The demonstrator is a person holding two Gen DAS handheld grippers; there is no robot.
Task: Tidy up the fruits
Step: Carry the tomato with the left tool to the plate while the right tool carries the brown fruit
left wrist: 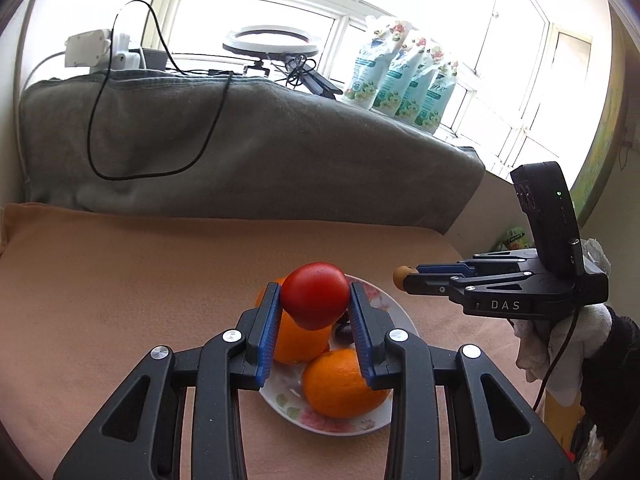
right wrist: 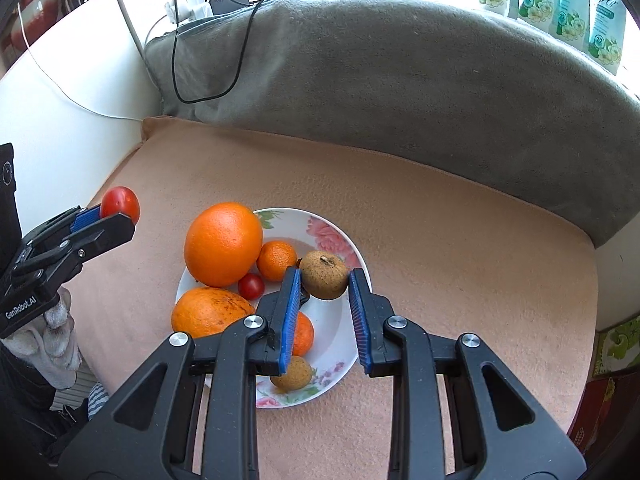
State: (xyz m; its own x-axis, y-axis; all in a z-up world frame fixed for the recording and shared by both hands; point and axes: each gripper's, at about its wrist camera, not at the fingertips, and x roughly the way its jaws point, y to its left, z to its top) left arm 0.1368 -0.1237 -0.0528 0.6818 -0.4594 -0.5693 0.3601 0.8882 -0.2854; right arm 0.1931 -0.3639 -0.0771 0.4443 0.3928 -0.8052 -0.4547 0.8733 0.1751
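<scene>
My left gripper (left wrist: 314, 296) is shut on a red tomato (left wrist: 315, 294) and holds it above the floral plate (left wrist: 394, 312); the same tomato (right wrist: 120, 202) shows at the left of the right wrist view. My right gripper (right wrist: 324, 276) is shut on a small brown round fruit (right wrist: 323, 275) above the plate (right wrist: 340, 240); that fruit (left wrist: 401, 275) shows at its tip in the left wrist view. The plate holds a large orange (right wrist: 223, 243), a second orange (right wrist: 210, 316), small tangerines (right wrist: 277, 261), a cherry tomato (right wrist: 251, 286) and another brown fruit (right wrist: 291, 374).
The plate sits on a peach blanket (right wrist: 440, 240). A grey blanket (right wrist: 400, 80) with a black cable (right wrist: 192, 92) rises behind it. Detergent pouches (left wrist: 400, 80) and a ring light (left wrist: 272, 42) stand on the sill. The bed edge drops at the right (right wrist: 596, 320).
</scene>
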